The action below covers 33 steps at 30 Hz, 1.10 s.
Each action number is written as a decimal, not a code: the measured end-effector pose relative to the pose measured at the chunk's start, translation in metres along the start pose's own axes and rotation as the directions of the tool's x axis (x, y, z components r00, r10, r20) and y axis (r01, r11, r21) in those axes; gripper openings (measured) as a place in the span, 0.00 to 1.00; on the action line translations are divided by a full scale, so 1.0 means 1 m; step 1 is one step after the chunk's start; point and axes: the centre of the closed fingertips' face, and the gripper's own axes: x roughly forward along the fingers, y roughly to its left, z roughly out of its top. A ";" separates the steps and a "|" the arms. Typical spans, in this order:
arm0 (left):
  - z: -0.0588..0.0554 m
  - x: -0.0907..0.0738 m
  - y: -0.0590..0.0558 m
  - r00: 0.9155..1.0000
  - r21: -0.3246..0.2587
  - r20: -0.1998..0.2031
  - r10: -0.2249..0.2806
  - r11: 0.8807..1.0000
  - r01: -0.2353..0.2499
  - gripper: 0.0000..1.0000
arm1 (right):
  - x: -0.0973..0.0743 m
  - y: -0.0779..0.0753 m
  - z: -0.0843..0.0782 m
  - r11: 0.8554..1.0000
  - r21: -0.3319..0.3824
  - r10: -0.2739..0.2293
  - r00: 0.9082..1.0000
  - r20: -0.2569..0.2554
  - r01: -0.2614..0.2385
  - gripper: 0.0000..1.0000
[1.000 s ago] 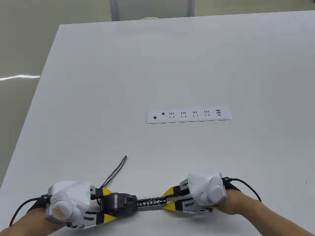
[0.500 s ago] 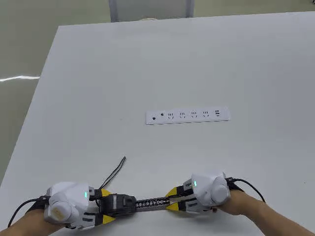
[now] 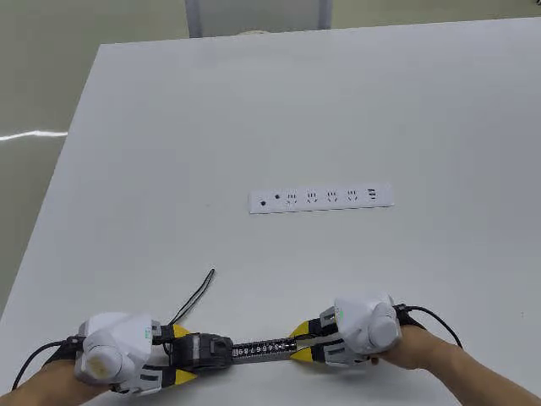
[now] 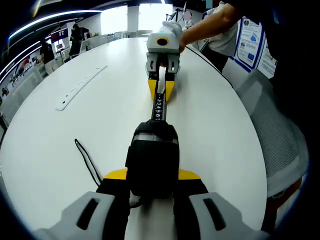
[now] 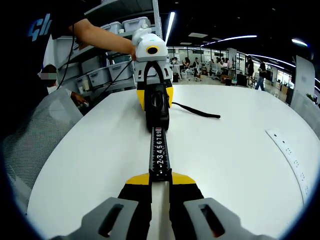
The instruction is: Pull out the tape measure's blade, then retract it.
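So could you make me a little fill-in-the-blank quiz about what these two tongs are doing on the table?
The left tongs grip the tape measure's case, which is ___ in colour. The right tongs pinch the end of the numbered ___. The power strip on the table is ___. Missing words: black; blade; white.
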 end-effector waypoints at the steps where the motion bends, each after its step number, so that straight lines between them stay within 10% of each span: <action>1: 0.000 0.000 0.000 1.000 0.000 -0.001 0.000 1.000 0.000 0.29 | -0.001 0.000 0.000 1.000 0.001 0.000 1.000 0.000 0.000 0.10; 33: 0.001 0.002 -0.001 1.000 0.006 -0.016 -0.010 1.000 0.010 0.29 | -0.024 0.001 -0.016 1.000 0.027 -0.014 1.000 -0.003 0.014 0.10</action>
